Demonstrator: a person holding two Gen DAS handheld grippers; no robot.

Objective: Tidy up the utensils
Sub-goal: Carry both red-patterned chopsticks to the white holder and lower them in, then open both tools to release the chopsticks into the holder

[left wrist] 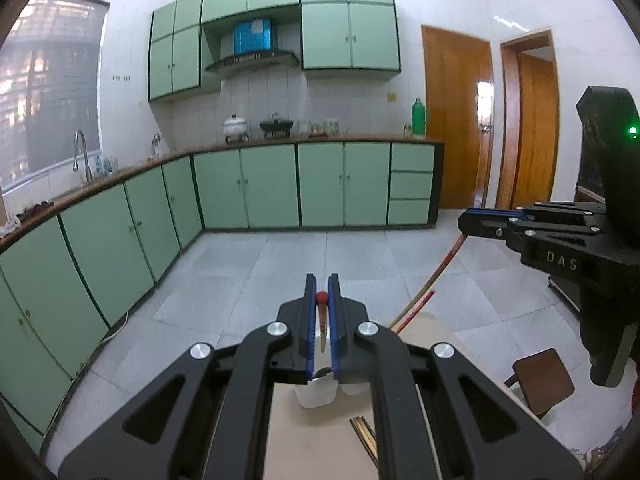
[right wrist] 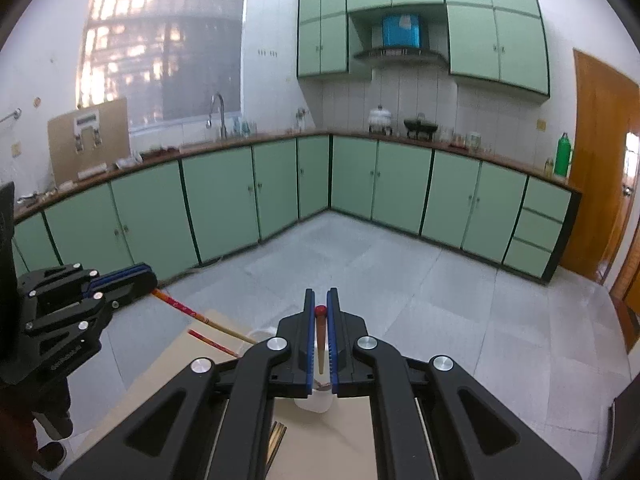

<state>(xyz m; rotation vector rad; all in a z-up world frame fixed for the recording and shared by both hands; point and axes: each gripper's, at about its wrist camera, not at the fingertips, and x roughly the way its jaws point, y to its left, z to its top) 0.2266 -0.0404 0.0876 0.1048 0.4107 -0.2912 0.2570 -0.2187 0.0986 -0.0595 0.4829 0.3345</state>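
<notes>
You had one chopstick clamped in each hand-held gripper, left [left wrist: 322,300] and right [right wrist: 321,312], both sticks [left wrist: 321,320] [right wrist: 321,340] running lengthwise along the fingers, red tips forward. The white holder [left wrist: 316,394] sat on the desk [left wrist: 316,448] right underneath, about equally near both.

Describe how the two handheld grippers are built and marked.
Both are matte black plastic linkages with round silver pivot bolts and cut-out slots. The left gripper and right gripper each carry blue ribbed pads inside their jaws. From the left view, the right one shows raised lettering "DAS" and a green light.
</notes>
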